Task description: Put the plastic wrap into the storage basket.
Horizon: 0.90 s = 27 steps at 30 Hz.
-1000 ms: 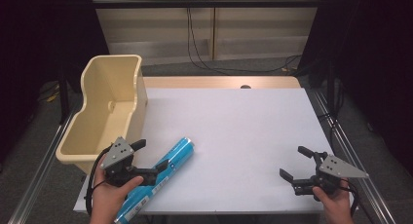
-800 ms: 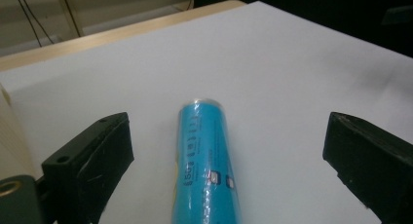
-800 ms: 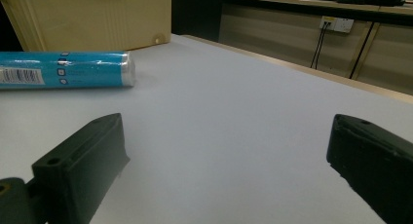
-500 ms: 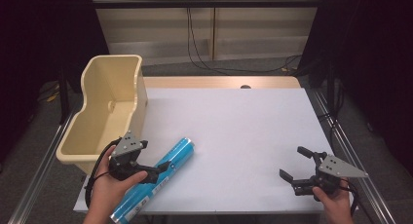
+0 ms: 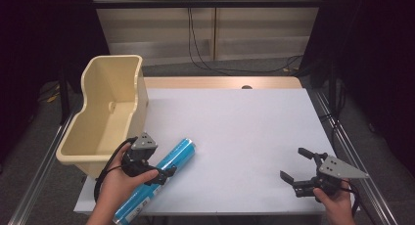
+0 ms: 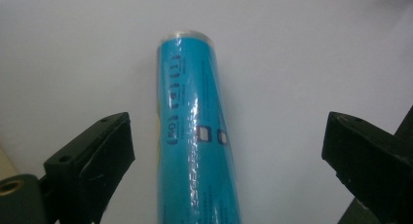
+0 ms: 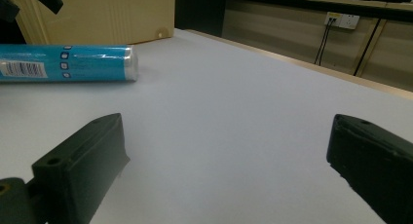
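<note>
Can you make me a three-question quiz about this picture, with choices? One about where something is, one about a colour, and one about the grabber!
1. Where is the bin?
A. table's left edge
B. table's right edge
C. table's middle

2. What colour is the tube?
A. red
B. blue
C. green

3. How are the left gripper jaws?
A. squeezing the tube
B. shut on nothing
C. open, either side of the tube

Answers: 1 A, the high view shows it at the left edge. 2 B, its wrapper is bright blue. 3 C, gaps show on both sides of the tube.
</note>
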Each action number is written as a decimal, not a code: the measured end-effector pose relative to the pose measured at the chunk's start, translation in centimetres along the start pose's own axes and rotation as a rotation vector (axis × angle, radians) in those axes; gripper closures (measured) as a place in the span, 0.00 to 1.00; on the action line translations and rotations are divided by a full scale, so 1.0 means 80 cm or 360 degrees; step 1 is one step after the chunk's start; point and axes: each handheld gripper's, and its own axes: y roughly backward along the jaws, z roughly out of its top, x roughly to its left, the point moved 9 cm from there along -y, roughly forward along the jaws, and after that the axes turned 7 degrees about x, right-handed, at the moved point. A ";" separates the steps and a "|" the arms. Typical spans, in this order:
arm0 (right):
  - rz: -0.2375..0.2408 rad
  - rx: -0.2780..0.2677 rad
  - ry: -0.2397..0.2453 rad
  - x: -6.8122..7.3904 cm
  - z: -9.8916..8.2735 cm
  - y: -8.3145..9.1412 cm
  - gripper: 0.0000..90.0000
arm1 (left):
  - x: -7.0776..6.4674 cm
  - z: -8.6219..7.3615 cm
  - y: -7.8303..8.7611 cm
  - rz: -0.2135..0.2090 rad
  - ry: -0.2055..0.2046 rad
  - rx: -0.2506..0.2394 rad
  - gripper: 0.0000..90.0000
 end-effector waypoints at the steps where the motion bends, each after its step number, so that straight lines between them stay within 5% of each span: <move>1: 0.0002 -0.0001 0.0003 0.000 0.000 0.000 0.01 | 0.001 -0.001 -0.002 0.0001 -0.0001 0.0037 0.05; 27: 0.0017 0.0014 0.0025 0.004 0.000 -0.001 0.01 | 0.011 -0.029 -0.023 -0.0101 0.0162 0.0563 0.10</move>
